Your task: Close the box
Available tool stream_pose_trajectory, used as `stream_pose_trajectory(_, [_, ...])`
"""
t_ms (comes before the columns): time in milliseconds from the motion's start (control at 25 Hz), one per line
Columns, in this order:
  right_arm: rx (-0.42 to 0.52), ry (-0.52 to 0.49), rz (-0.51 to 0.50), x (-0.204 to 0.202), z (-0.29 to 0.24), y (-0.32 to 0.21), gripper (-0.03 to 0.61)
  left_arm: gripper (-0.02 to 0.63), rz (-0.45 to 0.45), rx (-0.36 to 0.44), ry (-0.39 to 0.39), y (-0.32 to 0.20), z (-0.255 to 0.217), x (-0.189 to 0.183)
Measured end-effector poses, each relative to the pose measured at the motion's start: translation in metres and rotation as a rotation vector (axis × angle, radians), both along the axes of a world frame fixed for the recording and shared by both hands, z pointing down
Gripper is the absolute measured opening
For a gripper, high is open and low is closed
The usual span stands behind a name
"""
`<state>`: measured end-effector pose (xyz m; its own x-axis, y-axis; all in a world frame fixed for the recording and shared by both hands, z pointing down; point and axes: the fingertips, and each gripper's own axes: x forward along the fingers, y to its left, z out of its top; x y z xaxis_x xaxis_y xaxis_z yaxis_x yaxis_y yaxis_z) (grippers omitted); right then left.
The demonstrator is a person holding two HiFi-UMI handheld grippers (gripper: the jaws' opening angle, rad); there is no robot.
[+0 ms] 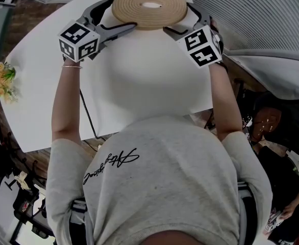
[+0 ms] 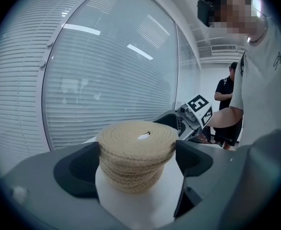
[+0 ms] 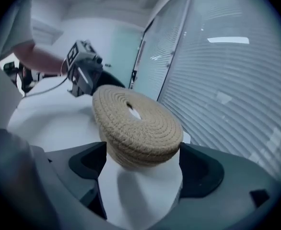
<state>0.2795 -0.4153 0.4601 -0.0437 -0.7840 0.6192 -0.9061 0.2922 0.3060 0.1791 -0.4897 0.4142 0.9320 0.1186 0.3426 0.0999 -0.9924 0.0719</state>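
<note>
Box (image 3: 138,123) sits between wide, closing jaws of right hand-held gripper (image 3: 140,164).

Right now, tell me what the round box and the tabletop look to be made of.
Round box: coiled tan rope, probably jute or cotton, matte and fibrous; the spiral rows look stitched together. Tabletop: smooth, even white, likely laminate or painted board; I can't tell which.

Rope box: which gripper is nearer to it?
Neither clearly. The left gripper's jaws flank the rope box on the person's left side; the right gripper's closing jaws flank it on the right side.
</note>
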Motion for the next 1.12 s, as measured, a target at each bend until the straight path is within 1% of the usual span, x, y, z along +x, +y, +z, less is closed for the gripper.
stream_pose_trajectory(80, [0.033,-0.111,0.016,-0.003,-0.005,-0.003,0.463,0.482,-0.009,-0.011,0.016,-0.001,0.001,-0.001])
stream_pose_trajectory(160, [0.034,-0.140,0.005,-0.005,-0.008,-0.005,0.469,0.482,-0.026,-0.038,0.024,-0.003,0.002,-0.003])
stream_pose_trajectory(240, [0.041,-0.168,-0.002,-0.008,-0.010,-0.004,0.487,0.482,-0.053,-0.085,0.022,-0.004,0.004,-0.006])
stream_pose_trajectory(320, [0.081,-0.246,0.021,-0.008,-0.016,0.000,0.488,0.482,-0.081,-0.106,0.012,-0.002,0.005,-0.007])
stream_pose_trajectory(400, [0.134,-0.318,0.053,-0.006,-0.024,0.004,0.488,0.482,-0.112,-0.065,0.008,-0.001,0.006,-0.009])
stream_pose_trajectory(440, [0.156,-0.338,0.063,-0.005,-0.027,0.006,0.488,0.482,-0.131,-0.041,0.014,0.000,0.005,-0.011])
stream_pose_trajectory(600, [0.210,-0.367,0.070,-0.003,-0.038,0.017,0.487,0.482,-0.197,0.004,0.071,0.009,-0.010,-0.018])
stream_pose_trajectory(680, [0.238,-0.374,0.068,-0.002,-0.046,0.022,0.486,0.482,-0.214,0.038,0.082,0.018,-0.018,-0.020])
stream_pose_trajectory(760, [0.256,-0.376,0.053,-0.005,-0.055,0.028,0.486,0.481,-0.224,0.057,0.098,0.028,-0.029,-0.022])
stream_pose_trajectory(880, [0.295,-0.384,0.021,-0.013,-0.074,0.034,0.482,0.480,-0.249,0.077,0.147,0.039,-0.054,-0.026])
stream_pose_trajectory(1040, [0.366,-0.404,-0.018,-0.025,-0.102,0.043,0.477,0.479,-0.277,0.153,0.189,0.052,-0.083,-0.034])
stream_pose_trajectory(1120, [0.412,-0.421,-0.037,-0.029,-0.116,0.049,0.472,0.479,-0.287,0.174,0.223,0.061,-0.097,-0.036])
